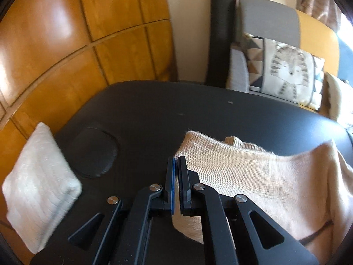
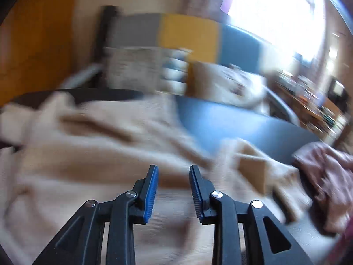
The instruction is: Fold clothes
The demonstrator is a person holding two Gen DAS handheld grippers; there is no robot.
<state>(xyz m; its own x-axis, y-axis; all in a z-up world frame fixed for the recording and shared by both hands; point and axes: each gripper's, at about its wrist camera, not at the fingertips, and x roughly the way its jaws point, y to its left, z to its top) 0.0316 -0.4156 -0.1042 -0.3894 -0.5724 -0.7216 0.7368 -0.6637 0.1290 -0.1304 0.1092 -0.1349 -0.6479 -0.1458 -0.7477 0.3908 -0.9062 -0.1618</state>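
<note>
A cream knitted sweater (image 1: 253, 176) lies rumpled on the black table (image 1: 143, 110), filling the right half of the left wrist view. My left gripper (image 1: 177, 161) is shut on the sweater's near left edge, with fabric pinched between its pads. In the blurred right wrist view the same sweater (image 2: 88, 154) spreads across the table (image 2: 231, 123) under my right gripper (image 2: 174, 170). That gripper hovers over the knit, open, with nothing between its fingers.
A folded white knit (image 1: 39, 185) rests at the table's left edge beside a round black pad (image 1: 92, 152). A pinkish garment (image 2: 328, 176) lies at the right end. Wooden doors (image 1: 66, 44) stand to the left, and a sofa with cushions (image 1: 289, 70) sits behind the table.
</note>
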